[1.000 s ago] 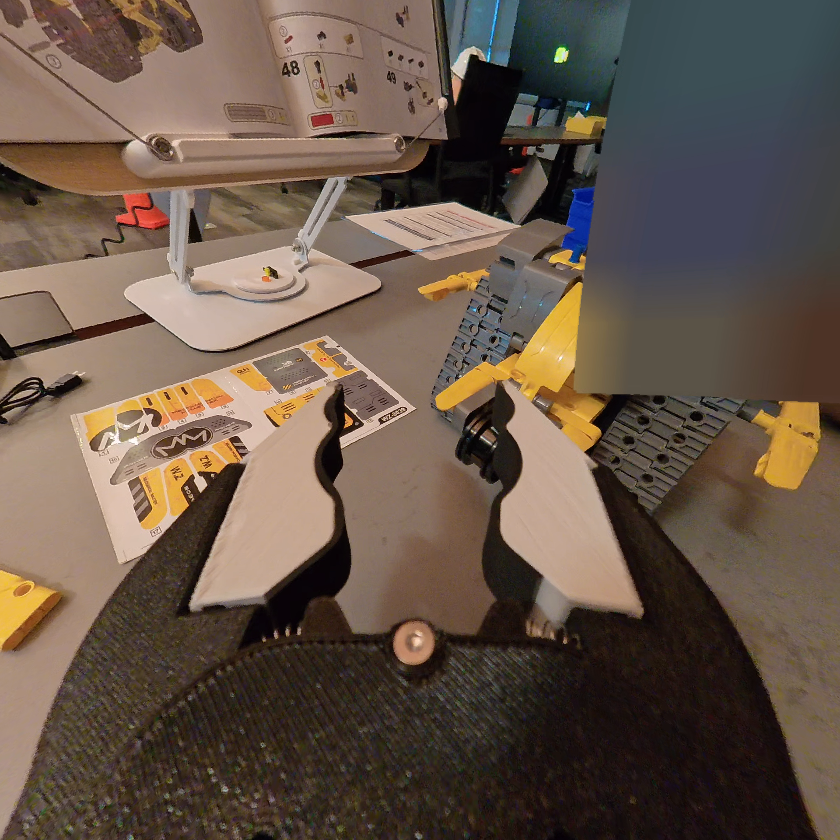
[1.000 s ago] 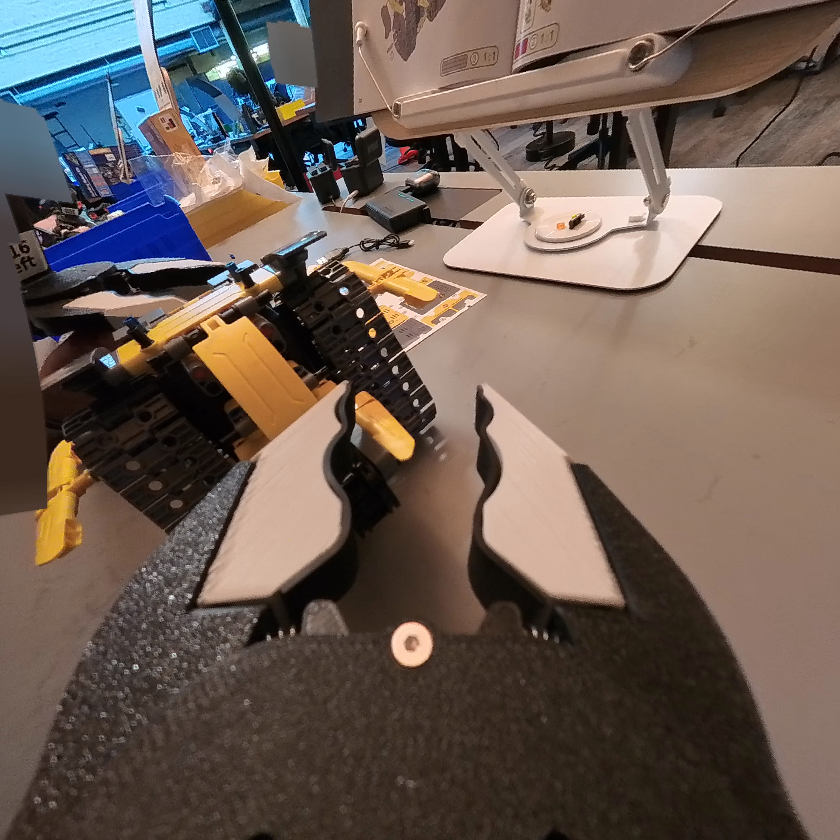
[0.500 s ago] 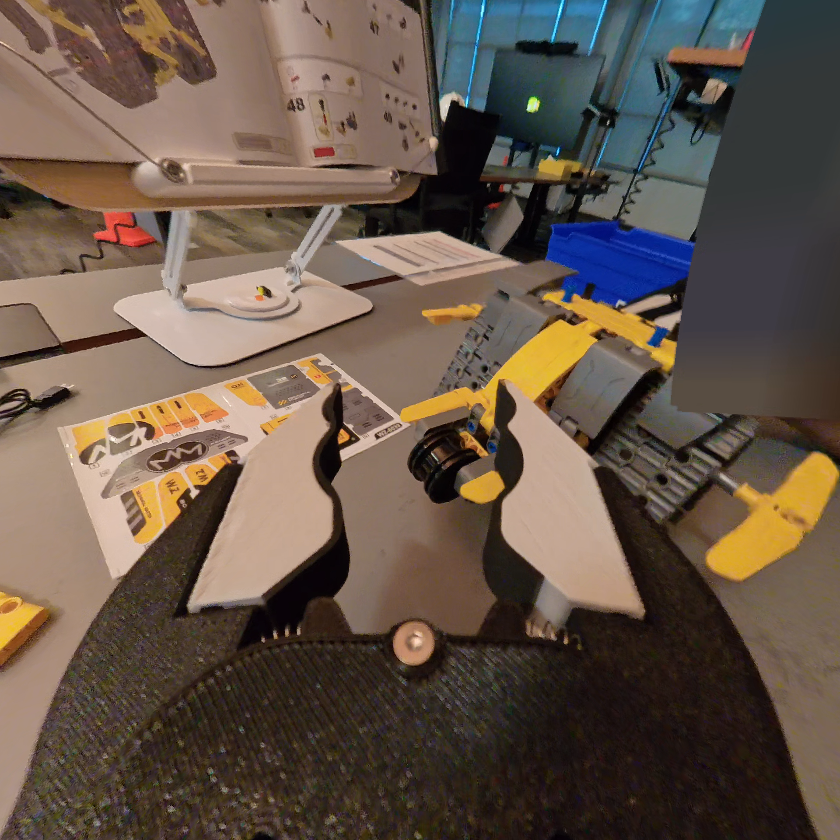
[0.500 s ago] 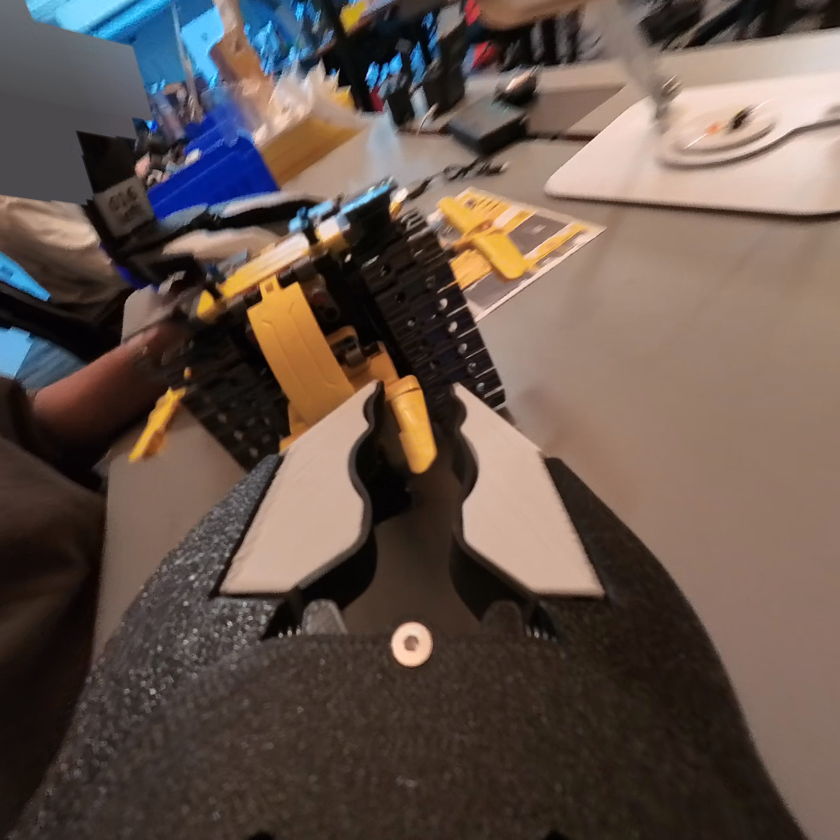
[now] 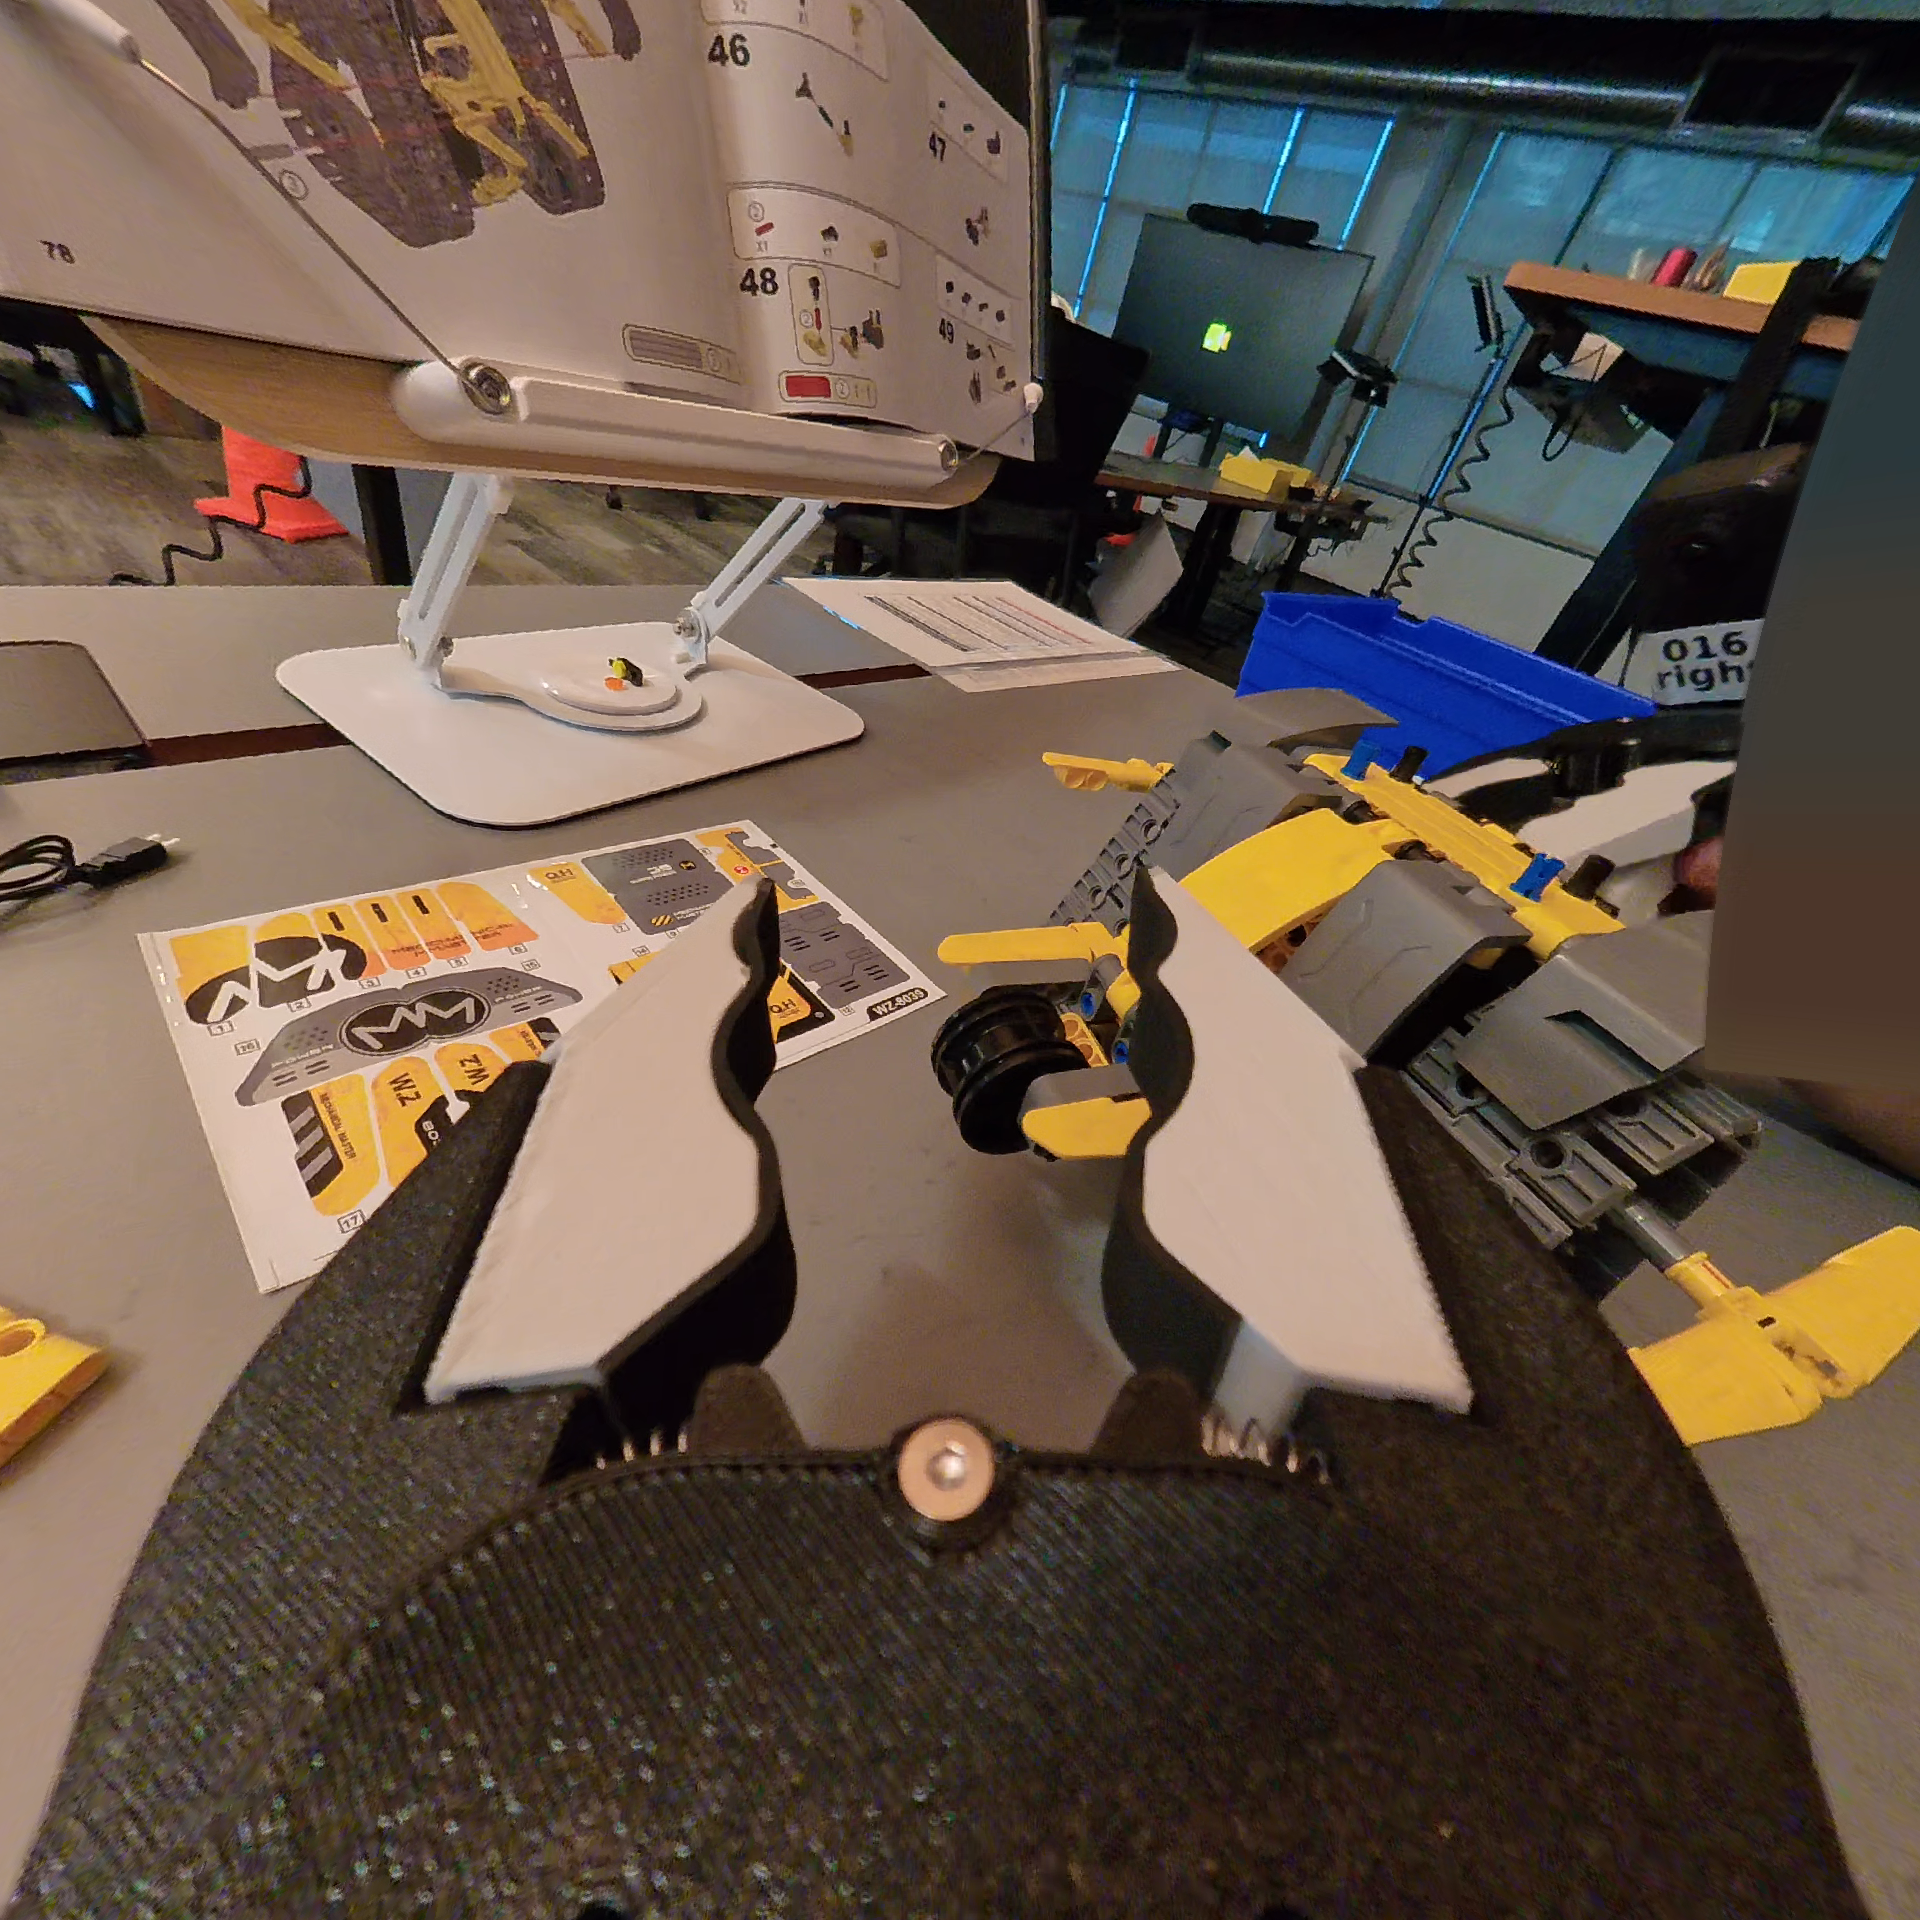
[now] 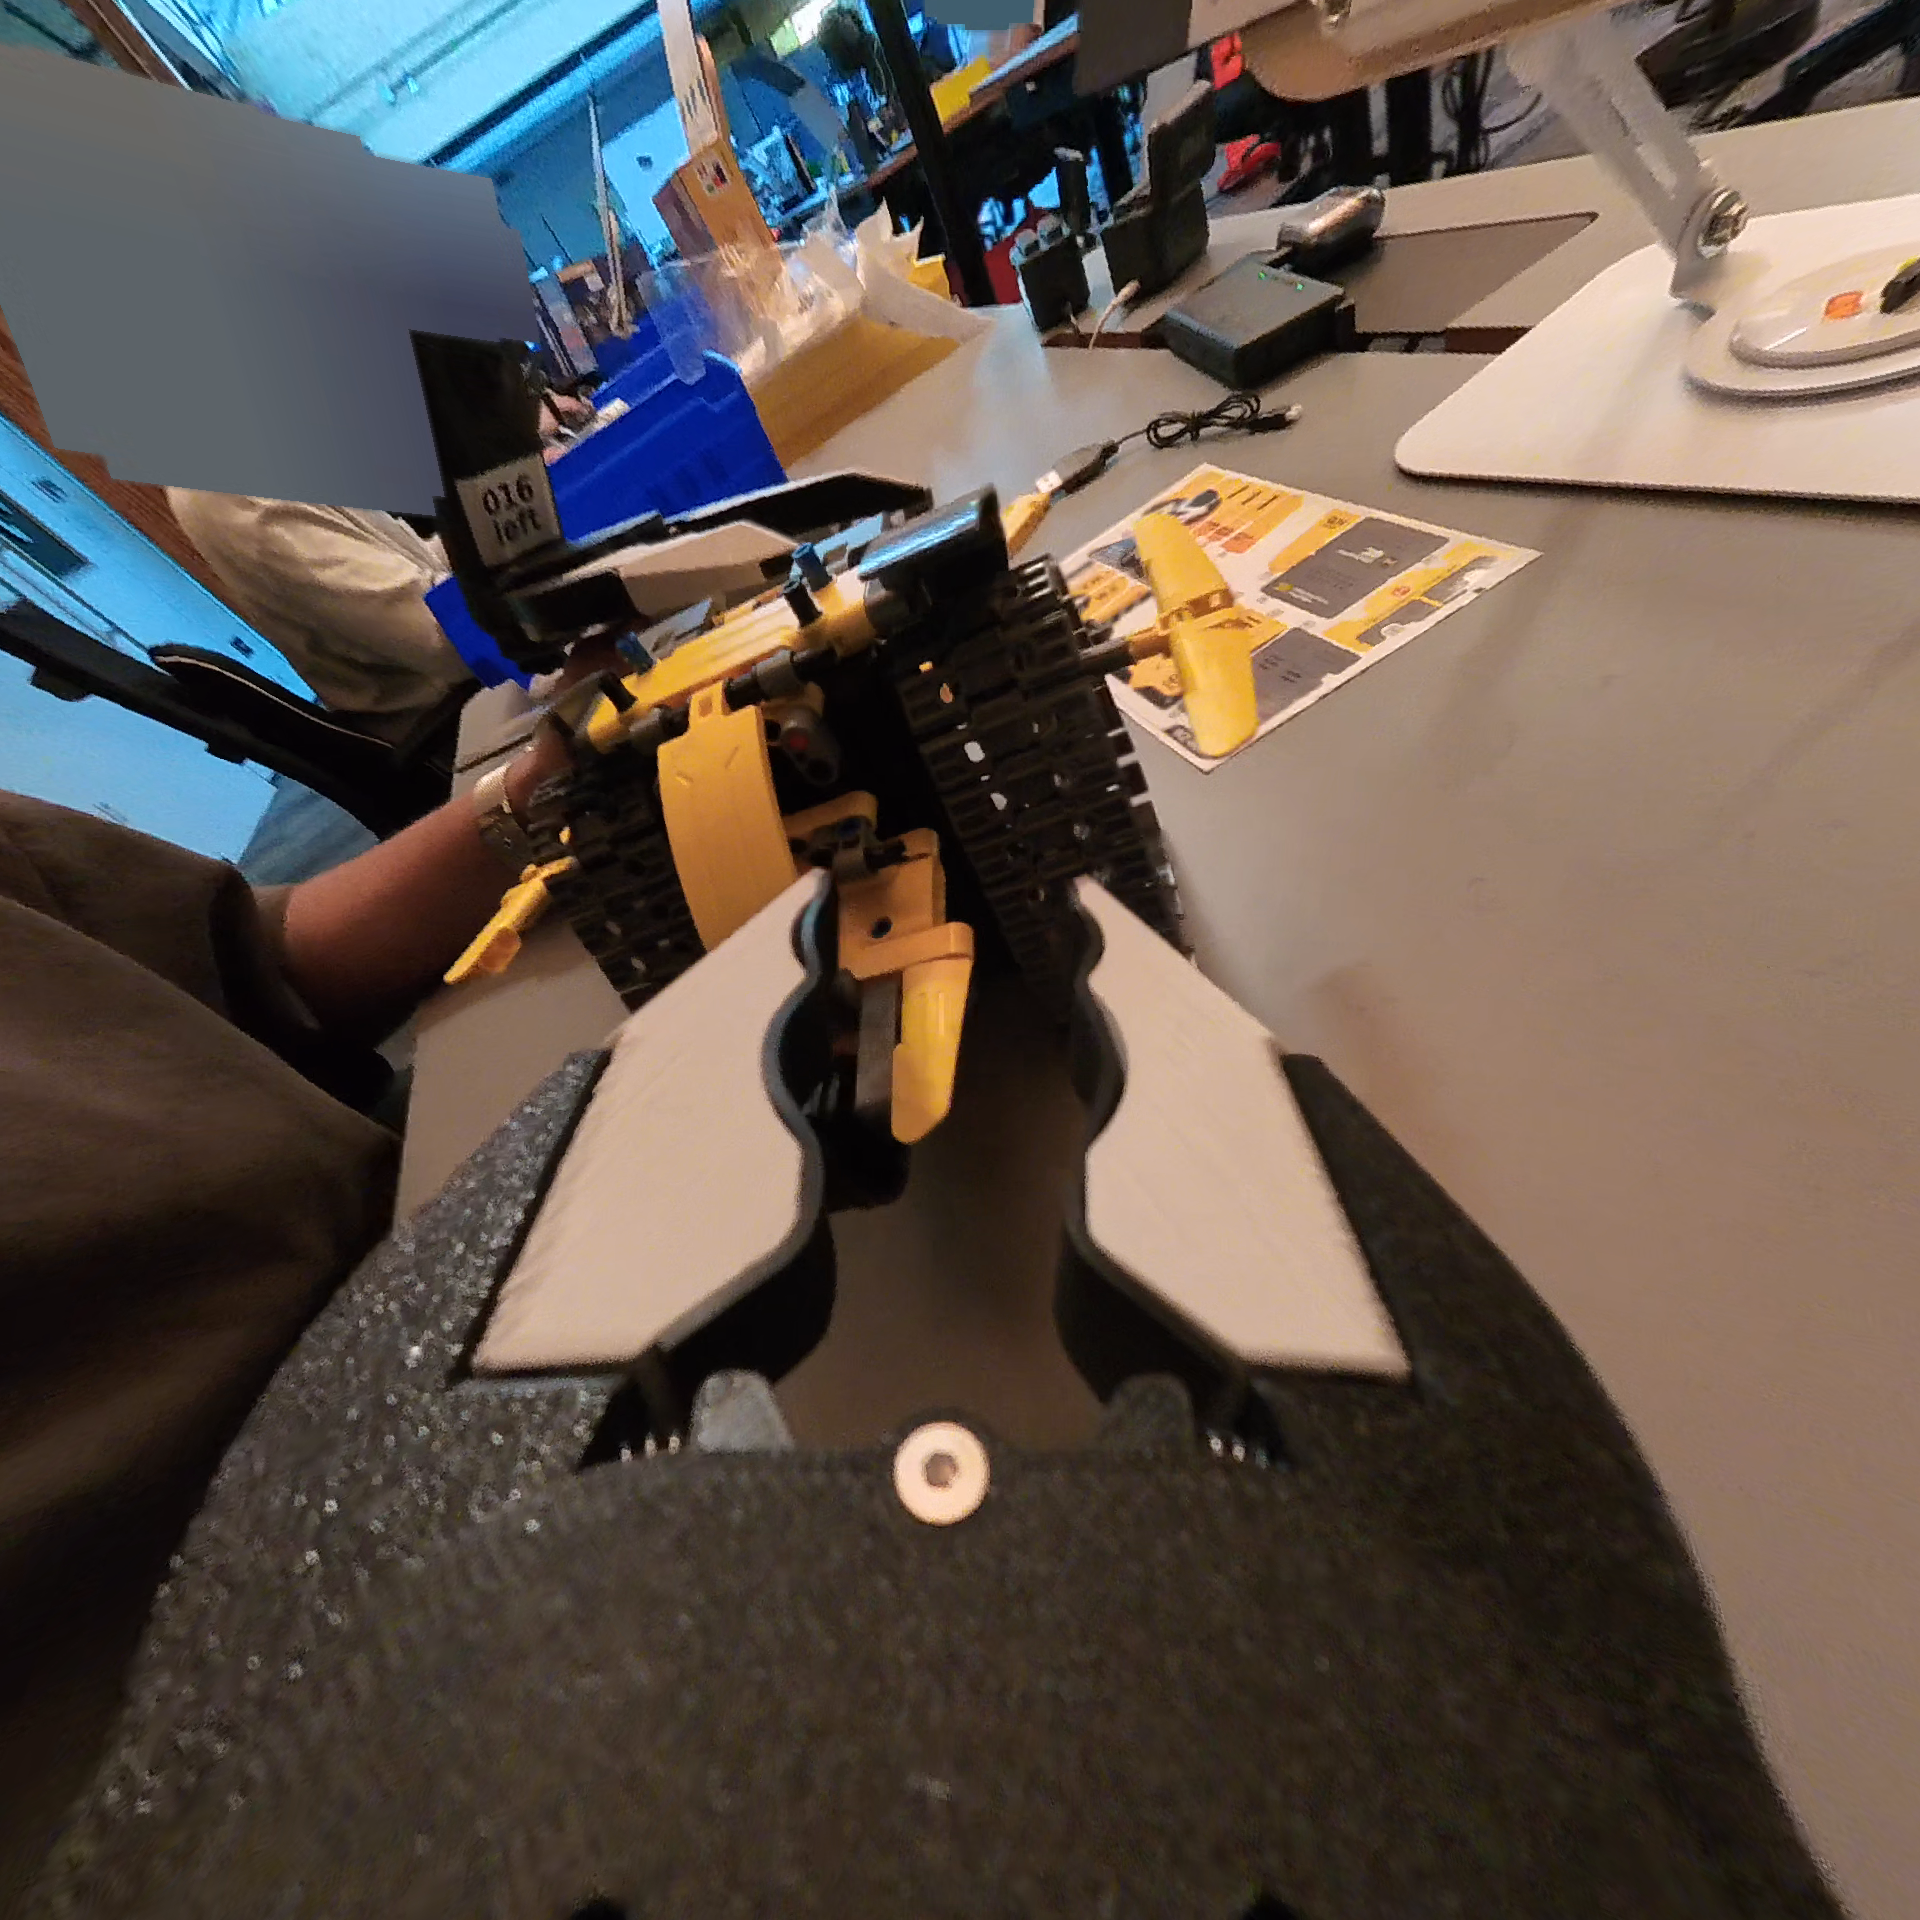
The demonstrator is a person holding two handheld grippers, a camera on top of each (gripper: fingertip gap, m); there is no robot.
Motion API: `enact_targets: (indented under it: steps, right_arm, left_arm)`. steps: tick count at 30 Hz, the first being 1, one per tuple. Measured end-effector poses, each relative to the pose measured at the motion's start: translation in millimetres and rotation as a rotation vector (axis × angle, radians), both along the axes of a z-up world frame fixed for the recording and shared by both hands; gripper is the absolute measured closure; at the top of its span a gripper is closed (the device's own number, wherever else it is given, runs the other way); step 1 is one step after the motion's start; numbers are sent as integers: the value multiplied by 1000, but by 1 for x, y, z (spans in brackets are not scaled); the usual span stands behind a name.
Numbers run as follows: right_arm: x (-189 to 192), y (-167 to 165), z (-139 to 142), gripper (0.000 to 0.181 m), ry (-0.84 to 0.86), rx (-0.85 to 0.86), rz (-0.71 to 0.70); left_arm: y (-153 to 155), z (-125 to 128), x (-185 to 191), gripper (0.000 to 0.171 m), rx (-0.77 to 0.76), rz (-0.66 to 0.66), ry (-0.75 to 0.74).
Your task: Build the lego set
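Observation:
A yellow, grey and black brick-built tracked vehicle (image 5: 1382, 935) lies on the grey table (image 5: 935, 758), just right of my left gripper (image 5: 951, 904). The left gripper is open and empty. The vehicle's black wheel (image 5: 997, 1070) and a yellow end piece sit between the fingers, close to the right one. In the right wrist view the vehicle (image 6: 727, 831) stands ahead. My right gripper (image 6: 951, 894) is open, with a yellow end part (image 6: 925, 1039) between its fingers beside the left one. The left gripper (image 6: 831, 520) also shows on the vehicle's far side.
A white book stand (image 5: 520, 727) holds an open instruction booklet (image 5: 520, 156) at the back. A sticker sheet (image 5: 416, 997) lies left of the vehicle. A blue bin (image 5: 1423, 675), a black cable (image 5: 62, 862) and a loose yellow piece (image 5: 31, 1382) are near. A person's forearm (image 6: 364, 904) reaches the vehicle.
The vehicle has turned and its wheel end now sits between the left fingers. The right gripper moved up to the yellow end part, narrowed around it half a second ago, and is wider again.

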State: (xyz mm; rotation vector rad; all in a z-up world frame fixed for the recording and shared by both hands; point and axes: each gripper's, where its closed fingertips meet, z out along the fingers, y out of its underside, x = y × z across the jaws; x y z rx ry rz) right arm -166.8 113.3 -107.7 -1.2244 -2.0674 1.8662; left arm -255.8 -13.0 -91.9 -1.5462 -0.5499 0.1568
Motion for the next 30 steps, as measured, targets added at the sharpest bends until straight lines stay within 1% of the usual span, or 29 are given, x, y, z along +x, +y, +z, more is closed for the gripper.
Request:
enact_targets:
  steps: [14,21,25,30]
  right_arm:
    - [1,-2,7,139,62,13,-11]
    - [-7,6,3,139,94,26,-48]
    - [-8,9,4,139,114,24,-55]
    - [-13,14,-5,139,130,79,-71]
  left_arm:
    - [4,-1,4,106,-36,1,42]
    - [4,-2,5,106,-42,-1,45]
    - [7,-3,8,106,-69,-7,65]
    - [10,-4,11,107,-97,-2,101]
